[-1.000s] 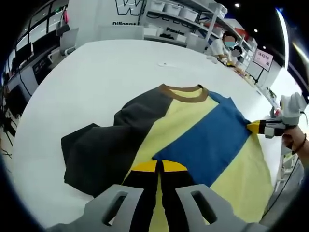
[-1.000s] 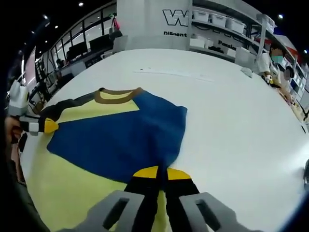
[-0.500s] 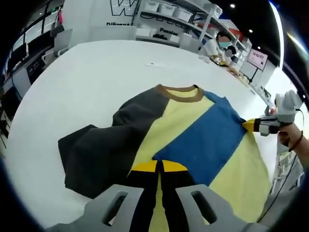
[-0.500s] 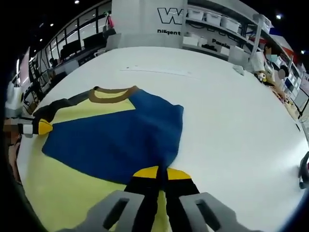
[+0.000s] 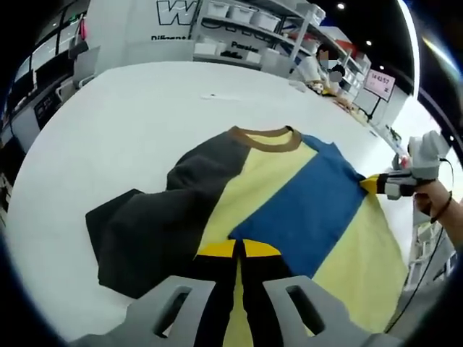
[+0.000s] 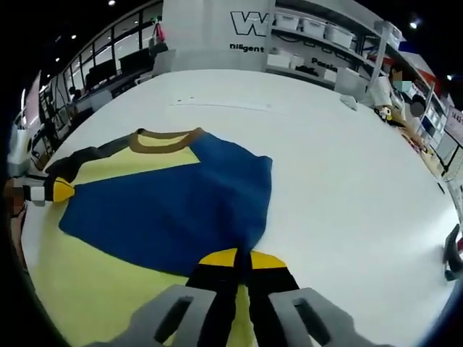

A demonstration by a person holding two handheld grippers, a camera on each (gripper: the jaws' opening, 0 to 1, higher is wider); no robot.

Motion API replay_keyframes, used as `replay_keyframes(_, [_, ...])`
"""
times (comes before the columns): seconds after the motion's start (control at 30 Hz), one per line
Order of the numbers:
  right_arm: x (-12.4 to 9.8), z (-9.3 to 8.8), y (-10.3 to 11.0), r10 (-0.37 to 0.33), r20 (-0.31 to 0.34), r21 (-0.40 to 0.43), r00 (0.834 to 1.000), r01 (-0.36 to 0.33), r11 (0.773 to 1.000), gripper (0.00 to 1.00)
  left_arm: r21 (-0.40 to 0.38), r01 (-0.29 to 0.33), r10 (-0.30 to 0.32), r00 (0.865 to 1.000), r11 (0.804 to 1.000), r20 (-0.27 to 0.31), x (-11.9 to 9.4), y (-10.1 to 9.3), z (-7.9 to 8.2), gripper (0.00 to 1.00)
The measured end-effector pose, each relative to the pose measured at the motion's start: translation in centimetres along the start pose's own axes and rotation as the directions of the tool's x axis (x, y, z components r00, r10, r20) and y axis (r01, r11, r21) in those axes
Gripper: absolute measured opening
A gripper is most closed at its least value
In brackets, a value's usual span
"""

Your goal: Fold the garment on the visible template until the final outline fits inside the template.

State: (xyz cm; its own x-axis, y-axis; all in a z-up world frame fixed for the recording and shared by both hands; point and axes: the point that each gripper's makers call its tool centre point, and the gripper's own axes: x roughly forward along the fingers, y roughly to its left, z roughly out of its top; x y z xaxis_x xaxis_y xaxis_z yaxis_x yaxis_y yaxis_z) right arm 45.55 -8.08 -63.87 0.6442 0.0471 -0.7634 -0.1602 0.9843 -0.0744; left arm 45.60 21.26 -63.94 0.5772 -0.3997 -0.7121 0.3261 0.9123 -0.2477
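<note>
Jaws of both grippers pinched on soft colour-block shirt [image 5: 289, 210] | smooth white table [image 5: 130, 123]

garment [image 5: 275, 195] flat on table [image 5: 145, 108] | shelves [image 6: 325, 36] behind table | grippers at opposite garment edges

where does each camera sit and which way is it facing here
Left gripper view: rides the left gripper, looking forward over the shirt on the white table; the right gripper and a hand enter from the right.
Right gripper view: rides the right gripper, looking across the shirt's blue panel; the left gripper shows at the left edge.
Shared: the shirt, its brown collar, the table and both grippers, each shut on the shirt.
</note>
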Motion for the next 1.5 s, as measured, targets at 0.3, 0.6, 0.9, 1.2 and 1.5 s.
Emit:
replay_keyframes(0.3, [0.1,-0.2,-0.7,-0.015,-0.007,-0.012,1.0,0.015,1.0,0.0,0.024,0.008,-0.008,1.0,1.0,0.005,0.3,-0.8,0.1,0.0])
replay_keyframes(0.6, [0.1,-0.3,-0.7,-0.006,0.003,0.032,1.0,0.006,0.999,0.0,0.025,0.021,-0.021,1.0,0.999,0.017,0.4,-0.7,0.1,0.02])
replay_keyframes(0.9, [-0.8,2.0,-0.7,-0.014,0.151,0.097,0.988,-0.001,0.995,0.19,0.016,-0.017,0.016,0.999,1.0,0.036,0.5,-0.4,0.4,0.04])
replay_keyframes(1.2, [-3.3,4.8,1.5,0.044,0.264,0.084,0.963,-0.069,0.994,0.5,-0.029,0.007,-0.004,0.994,1.0,0.112,-0.8,-0.8,2.0,0.26])
replay_keyframes(1.5, [-5.2,4.6,3.7,0.1,0.281,0.088,0.954,-0.13,0.988,0.63,-0.052,-0.034,0.042,0.987,0.998,0.157,-3.5,0.8,2.9,0.58])
